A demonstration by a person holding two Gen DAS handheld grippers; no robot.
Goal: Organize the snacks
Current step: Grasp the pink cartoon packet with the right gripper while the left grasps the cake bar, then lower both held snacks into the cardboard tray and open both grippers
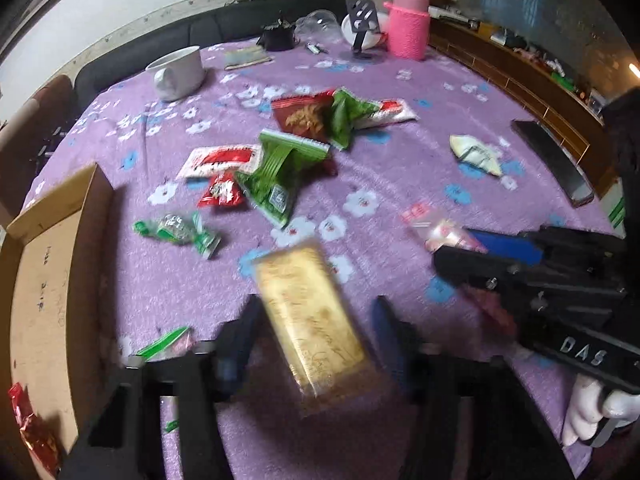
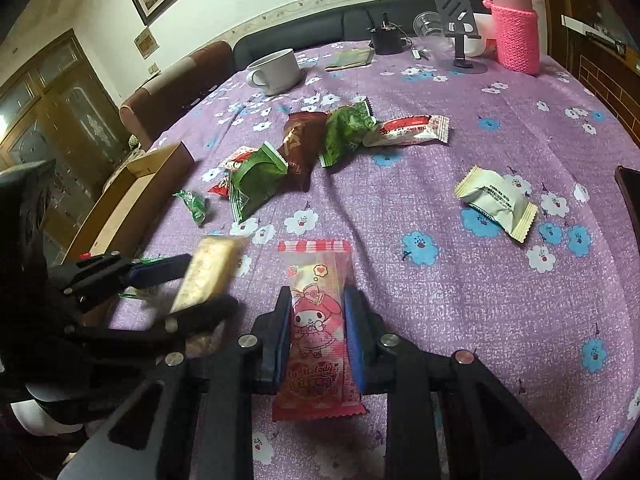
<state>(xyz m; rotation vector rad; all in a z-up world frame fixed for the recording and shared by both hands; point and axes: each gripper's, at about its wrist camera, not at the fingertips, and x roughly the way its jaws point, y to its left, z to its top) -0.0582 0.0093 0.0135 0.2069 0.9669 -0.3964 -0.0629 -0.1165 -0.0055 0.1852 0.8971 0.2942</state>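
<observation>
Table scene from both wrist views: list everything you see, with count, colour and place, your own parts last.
cardboard box: 1, brown, table's left edge
snack packets: several, red, green, brown, white, mid-table
cream packet: 1, right of centre
mug: 1, white, far left
bottle: 1, pink knit sleeve, far right
phone stand: 1, grey, beside bottle
gold packet: 1, between left claw's pads
pink cartoon packet: 1, in right claw
left claw: black, blue pads
right claw: shut on packet

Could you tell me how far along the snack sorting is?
Barely started: one red snack lies in the cardboard box. The left gripper carries a golden bar, the right gripper a pink packet. The green and red packets remain on the table.
</observation>
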